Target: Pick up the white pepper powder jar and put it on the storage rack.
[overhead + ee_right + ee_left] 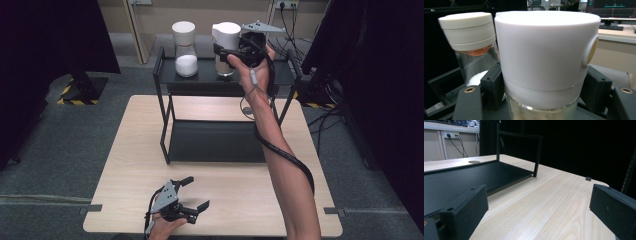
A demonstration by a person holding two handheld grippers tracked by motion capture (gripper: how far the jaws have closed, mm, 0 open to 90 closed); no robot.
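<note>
The high view looks forward and down on the whole tabletop [140,170] from the near side. The left gripper view skims low across it toward the black rack [499,173] — shared ground. The right gripper view sits close against two white-lidded jars [544,57].

A lab: black curtains [45,35], trailing cables [327,107], monitor [615,7] on a bench

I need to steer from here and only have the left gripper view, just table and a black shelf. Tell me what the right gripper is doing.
Observer: The right gripper is shut on a white-capped jar on the shelf's top.
Operator: Say what stands beside it.
Observer: A second jar, also white-capped, part full of white powder.
Operator: Describe the lower shelf.
Observer: The high view shows the lower shelf bare.
</note>
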